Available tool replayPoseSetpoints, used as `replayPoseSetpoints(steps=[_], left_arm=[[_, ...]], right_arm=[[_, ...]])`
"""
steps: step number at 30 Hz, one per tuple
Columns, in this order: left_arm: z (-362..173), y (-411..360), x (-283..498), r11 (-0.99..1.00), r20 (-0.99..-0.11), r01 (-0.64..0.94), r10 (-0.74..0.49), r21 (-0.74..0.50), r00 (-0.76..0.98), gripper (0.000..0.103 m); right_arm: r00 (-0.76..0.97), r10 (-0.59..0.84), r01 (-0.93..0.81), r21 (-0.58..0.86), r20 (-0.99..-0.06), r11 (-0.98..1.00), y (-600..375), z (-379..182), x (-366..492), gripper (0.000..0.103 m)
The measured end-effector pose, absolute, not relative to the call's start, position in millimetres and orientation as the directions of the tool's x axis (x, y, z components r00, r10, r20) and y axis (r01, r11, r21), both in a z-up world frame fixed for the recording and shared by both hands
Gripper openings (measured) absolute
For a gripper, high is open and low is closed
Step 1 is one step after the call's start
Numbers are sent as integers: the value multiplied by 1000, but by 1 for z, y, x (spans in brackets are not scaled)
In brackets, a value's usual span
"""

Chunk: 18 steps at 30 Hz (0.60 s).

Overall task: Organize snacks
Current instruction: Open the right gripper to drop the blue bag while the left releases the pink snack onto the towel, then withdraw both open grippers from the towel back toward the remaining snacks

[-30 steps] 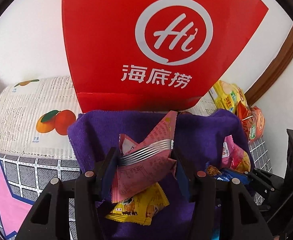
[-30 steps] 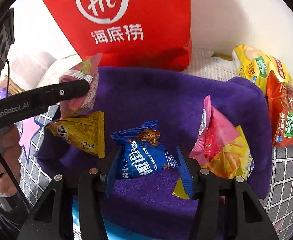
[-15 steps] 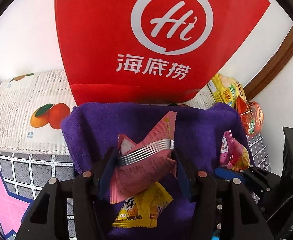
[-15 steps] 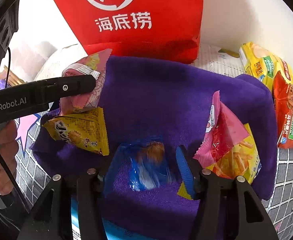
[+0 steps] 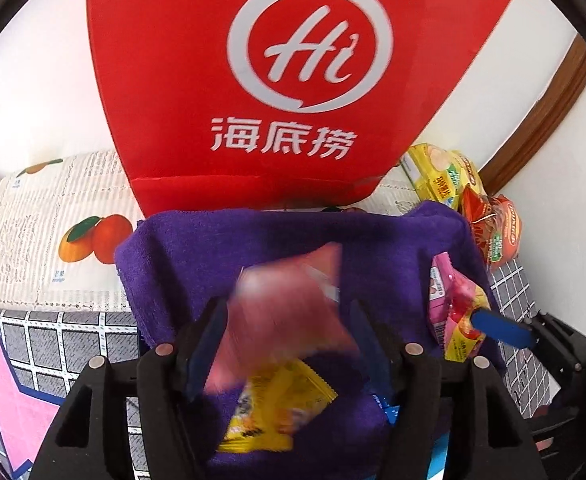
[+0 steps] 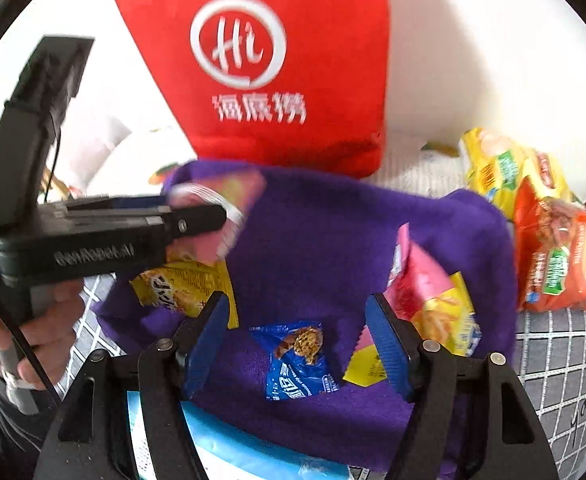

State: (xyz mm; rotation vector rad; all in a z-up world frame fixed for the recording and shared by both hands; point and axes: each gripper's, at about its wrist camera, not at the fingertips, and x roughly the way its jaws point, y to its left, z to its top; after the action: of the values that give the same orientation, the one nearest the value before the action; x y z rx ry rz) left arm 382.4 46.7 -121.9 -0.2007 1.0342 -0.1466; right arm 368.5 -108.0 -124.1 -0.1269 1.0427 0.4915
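Left gripper (image 5: 289,344): we are opening; blurred pink packet (image 5: 289,312) loose between jaws.
Right gripper (image 6: 297,340): we are opening, empty above blue packet (image 6: 297,364).
Risk: the pink packet may miss the purple towel (image 5: 221,248).

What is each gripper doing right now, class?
Left gripper: jaws opening, blurred pink foil snack packet between them, apparently slipping free.
Right gripper: jaws opening, empty; blue foil cookie packet lies on the purple towel.
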Motion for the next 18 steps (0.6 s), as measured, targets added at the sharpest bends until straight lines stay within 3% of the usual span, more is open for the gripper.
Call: replayPoseSetpoints(steps=[10, 14, 18], left_arm=[[-94, 33, 364, 973, -804, 69, -219, -218, 553, 65], [-78, 24, 349, 980, -788, 86, -195, -178, 584, 65], [-55, 12, 324, 980, -753, 129, -201, -154, 627, 65]], right_arm=[[599, 257, -371, 21, -758, 929, -128, -81, 332, 70], [592, 232, -361, 3, -772, 933, -145, -73, 306, 50], [635, 161, -286, -36, -756, 958, -180, -65, 271, 50]])
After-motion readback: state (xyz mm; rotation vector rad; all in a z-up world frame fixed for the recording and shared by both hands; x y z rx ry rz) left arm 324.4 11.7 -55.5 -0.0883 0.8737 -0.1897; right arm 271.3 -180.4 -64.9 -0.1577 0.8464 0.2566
